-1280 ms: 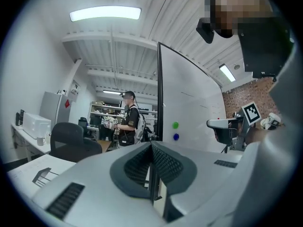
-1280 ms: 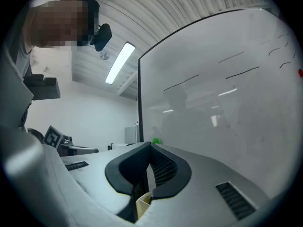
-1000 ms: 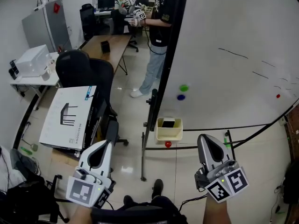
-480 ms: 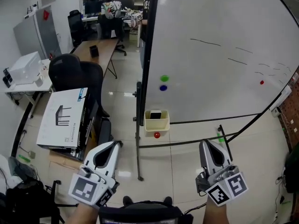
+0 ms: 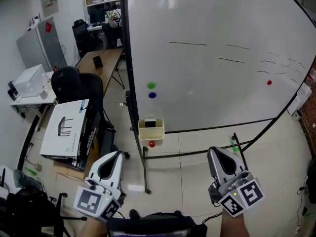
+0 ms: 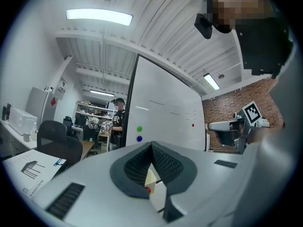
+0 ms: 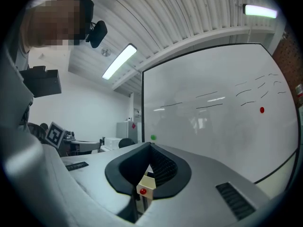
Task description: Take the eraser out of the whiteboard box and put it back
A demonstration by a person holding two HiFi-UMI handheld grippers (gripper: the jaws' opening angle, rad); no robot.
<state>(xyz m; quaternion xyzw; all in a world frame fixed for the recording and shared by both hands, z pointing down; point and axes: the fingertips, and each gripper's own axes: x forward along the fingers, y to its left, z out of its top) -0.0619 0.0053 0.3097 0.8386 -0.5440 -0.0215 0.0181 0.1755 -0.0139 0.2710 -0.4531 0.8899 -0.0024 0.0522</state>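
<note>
Left tongs (image 5: 116,154) and right tongs (image 5: 216,152) closed, empty. Head view alone shows eraser (image 5: 150,124) inside box (image 5: 151,135), twelve o'clock. Left gripper view alone catches a person (image 6: 117,122).

A black office chair (image 5: 74,83) stands just beside a flat white carton (image 5: 66,130) printed with a chair drawing, and a wooden desk (image 5: 101,58) stands behind them. On the whiteboard (image 5: 207,83) a green magnet (image 5: 151,85) sits just above a blue magnet (image 5: 152,95), with a red magnet (image 5: 269,82) well apart to the right.

Glossy floor (image 5: 165,179), wooden desk (image 5: 102,59), office chair (image 5: 74,84)
</note>
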